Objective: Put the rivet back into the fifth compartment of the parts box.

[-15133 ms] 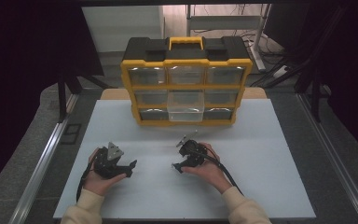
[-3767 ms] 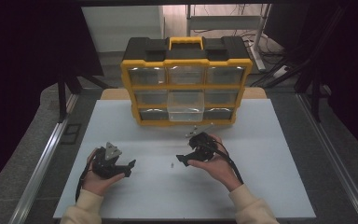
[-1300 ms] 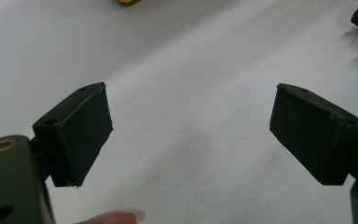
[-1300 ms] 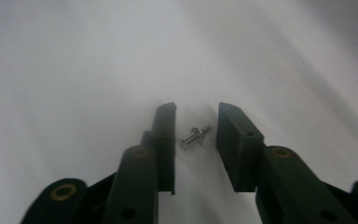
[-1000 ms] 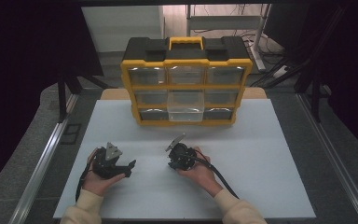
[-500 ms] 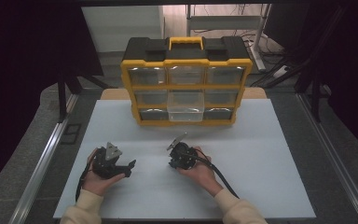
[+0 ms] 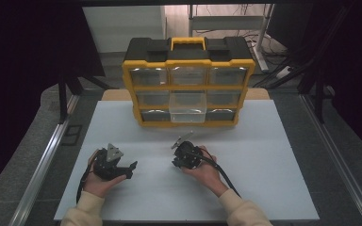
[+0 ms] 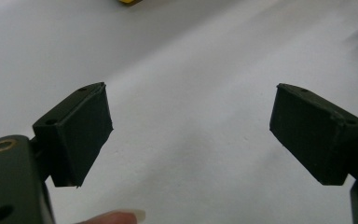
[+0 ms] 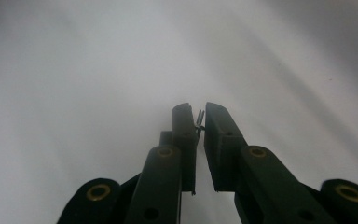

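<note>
Our right gripper (image 9: 200,122) rests low on the table (image 7: 273,155), cradled in the right hand (image 7: 206,165); its jaws are nearly closed, pinching a small thin metal piece (image 9: 199,119) at the tips. The piece stands roughly upright between the pads, long axis along the jaws; finer detail we cannot tell. Our left gripper (image 8: 191,135), jaws wide apart and empty, lies in the left hand (image 7: 99,176) well aside. A yellow organizer (image 7: 188,84) stands beyond, nothing between.
</note>
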A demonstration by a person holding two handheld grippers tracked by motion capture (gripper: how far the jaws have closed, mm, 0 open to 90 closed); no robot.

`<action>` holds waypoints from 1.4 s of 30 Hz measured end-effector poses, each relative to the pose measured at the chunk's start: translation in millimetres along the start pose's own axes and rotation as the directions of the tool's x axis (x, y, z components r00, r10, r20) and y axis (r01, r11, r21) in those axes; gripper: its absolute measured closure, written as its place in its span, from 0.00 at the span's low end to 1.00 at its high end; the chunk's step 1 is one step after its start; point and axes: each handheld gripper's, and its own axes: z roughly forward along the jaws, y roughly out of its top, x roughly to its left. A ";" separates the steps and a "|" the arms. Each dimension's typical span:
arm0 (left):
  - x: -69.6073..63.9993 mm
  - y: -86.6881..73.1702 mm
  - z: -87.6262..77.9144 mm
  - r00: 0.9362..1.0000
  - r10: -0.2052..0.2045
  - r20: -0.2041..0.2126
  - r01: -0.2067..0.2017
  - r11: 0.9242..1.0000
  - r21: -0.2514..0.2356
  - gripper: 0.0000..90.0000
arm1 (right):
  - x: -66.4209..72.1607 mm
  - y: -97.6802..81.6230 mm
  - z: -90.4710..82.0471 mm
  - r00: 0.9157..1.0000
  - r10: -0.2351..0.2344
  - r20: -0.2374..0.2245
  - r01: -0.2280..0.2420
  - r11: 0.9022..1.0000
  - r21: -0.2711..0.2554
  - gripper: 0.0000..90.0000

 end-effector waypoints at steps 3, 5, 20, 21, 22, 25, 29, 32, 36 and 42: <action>-0.2 0.1 -0.2 1.000 0.002 0.000 -0.002 1.000 0.000 0.15 | -2.3 0.4 -5.6 1.000 0.007 -0.004 -0.007 1.000 -0.014 0.92; 0.0 0.1 -0.3 1.000 0.003 0.000 -0.003 1.000 0.000 0.15 | -4.0 0.4 -9.3 1.000 0.010 -0.006 -0.010 1.000 -0.024 0.92; 0.4 0.2 -0.4 1.000 0.004 -0.002 -0.004 1.000 -0.001 0.15 | -12.7 -0.1 -29.8 0.999 0.040 -0.007 -0.041 0.997 -0.068 0.92; 0.4 0.2 -0.4 1.000 0.005 -0.002 -0.005 1.000 -0.001 0.15 | -13.1 -0.2 -30.9 0.999 0.042 -0.006 -0.042 0.997 -0.070 0.92; 0.4 0.2 -0.4 1.000 0.004 -0.002 -0.004 1.000 -0.001 0.15 | -13.5 -0.1 -31.7 0.999 0.042 -0.006 -0.043 0.996 -0.073 0.92; 0.7 0.1 -0.5 1.000 0.003 -0.003 -0.003 1.000 -0.002 0.15 | -14.8 0.4 -36.1 0.999 0.043 -0.006 -0.043 0.995 -0.086 0.92; 0.5 0.2 -0.4 1.000 0.004 -0.002 -0.004 1.000 -0.001 0.15 | -14.5 1.6 -42.5 0.999 0.048 -0.008 -0.049 0.994 -0.097 0.92; 0.5 0.2 -0.5 1.000 0.004 -0.003 -0.004 1.000 -0.002 0.15 | -14.4 2.5 -47.2 0.999 0.049 -0.009 -0.050 0.993 -0.108 0.92; 0.6 0.1 -0.4 1.000 0.004 -0.003 -0.004 1.000 -0.001 0.15 | -13.8 4.0 -53.5 0.999 0.048 -0.012 -0.049 0.991 -0.122 0.92; 0.4 0.2 -0.2 1.000 0.006 -0.003 -0.006 1.000 -0.002 0.15 | -11.5 6.6 -61.7 0.999 0.038 -0.010 -0.039 0.990 -0.138 0.92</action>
